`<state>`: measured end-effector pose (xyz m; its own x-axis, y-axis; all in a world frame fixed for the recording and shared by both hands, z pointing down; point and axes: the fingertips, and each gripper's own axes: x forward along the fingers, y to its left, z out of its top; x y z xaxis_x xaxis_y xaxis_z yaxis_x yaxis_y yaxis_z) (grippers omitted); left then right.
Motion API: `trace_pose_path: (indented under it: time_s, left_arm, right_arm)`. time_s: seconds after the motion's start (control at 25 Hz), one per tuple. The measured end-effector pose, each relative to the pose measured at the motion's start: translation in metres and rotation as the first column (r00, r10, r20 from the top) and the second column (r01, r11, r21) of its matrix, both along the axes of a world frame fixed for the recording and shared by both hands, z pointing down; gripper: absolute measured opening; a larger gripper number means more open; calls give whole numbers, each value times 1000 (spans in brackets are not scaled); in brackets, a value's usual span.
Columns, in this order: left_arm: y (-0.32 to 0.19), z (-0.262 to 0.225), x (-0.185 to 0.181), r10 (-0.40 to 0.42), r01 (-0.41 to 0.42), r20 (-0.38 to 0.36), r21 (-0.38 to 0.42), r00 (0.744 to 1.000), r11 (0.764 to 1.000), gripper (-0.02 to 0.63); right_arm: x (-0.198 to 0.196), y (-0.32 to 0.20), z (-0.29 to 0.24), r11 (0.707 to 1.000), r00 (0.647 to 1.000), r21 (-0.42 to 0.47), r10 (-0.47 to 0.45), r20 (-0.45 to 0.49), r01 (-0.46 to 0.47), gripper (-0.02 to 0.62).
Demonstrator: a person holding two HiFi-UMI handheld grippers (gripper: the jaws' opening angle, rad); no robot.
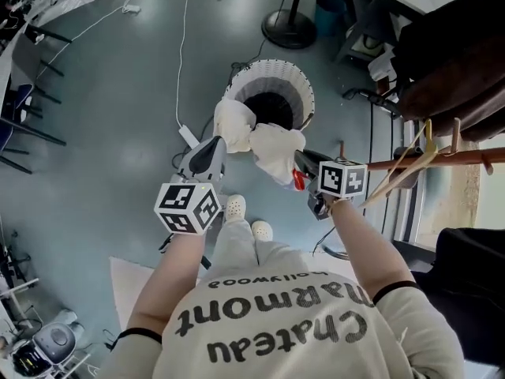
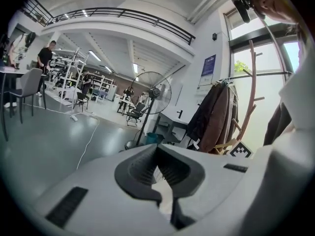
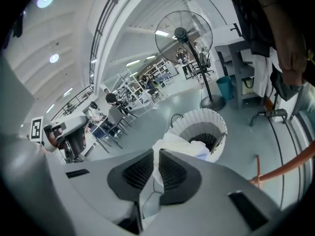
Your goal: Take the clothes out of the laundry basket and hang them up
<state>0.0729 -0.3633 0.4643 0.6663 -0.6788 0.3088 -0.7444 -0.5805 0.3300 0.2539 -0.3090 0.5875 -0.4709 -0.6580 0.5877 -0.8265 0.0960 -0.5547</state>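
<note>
The white garment [image 1: 272,150] hangs bunched in the air above the grey floor [image 1: 118,101], stretched between the two grippers, with its top edge over the near rim of the white laundry basket [image 1: 304,85], which stands at its 12 o'clock in the head view. The left gripper [image 1: 223,142] is pressed together on the garment's corner at 9 o'clock; in the left gripper view its jaws meet at the tips, with a strip of white cloth [image 2: 165,191] showing behind them. The right gripper [image 1: 300,163] pinches the opposite side at 4 o'clock, and in the right gripper view a fold of the cloth [image 3: 156,168] is clamped between its ribbed pads and spills forward toward the basket [image 3: 216,127]. The basket's dark inside shows more pale fabric. Beyond the basket, at 12 o'clock, sits the round base of a pedestal fan [image 1: 289,30]. A white cable [image 1: 183,54] trails across the floor at 11 o'clock. At 3 o'clock a wooden coat rack [image 1: 442,160] carries dark coats [image 1: 450,61]. The person's white shoes [image 1: 235,208] stand at 6 o'clock, below the garment.
</note>
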Motion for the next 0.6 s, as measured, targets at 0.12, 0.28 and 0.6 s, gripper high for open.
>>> trace_pose_path:
  time_s: [0.12,0.28,0.6]
  left_arm:
    - [16,-21,2,3,-3,2,26,1000,1000,8]
    - [29,-45,5,7,-9,30,69,1000,998,8]
    - [61,-82,14,73,-75,27,107,997,991,9]
  right_arm:
    - [0,-4,-36,998,1000,69,4,18,-5,51]
    - [0,-18,-95,979,988,189,43,147,-70,51]
    - [-9,-33,-231,905,954,405,2,300,-129,51]
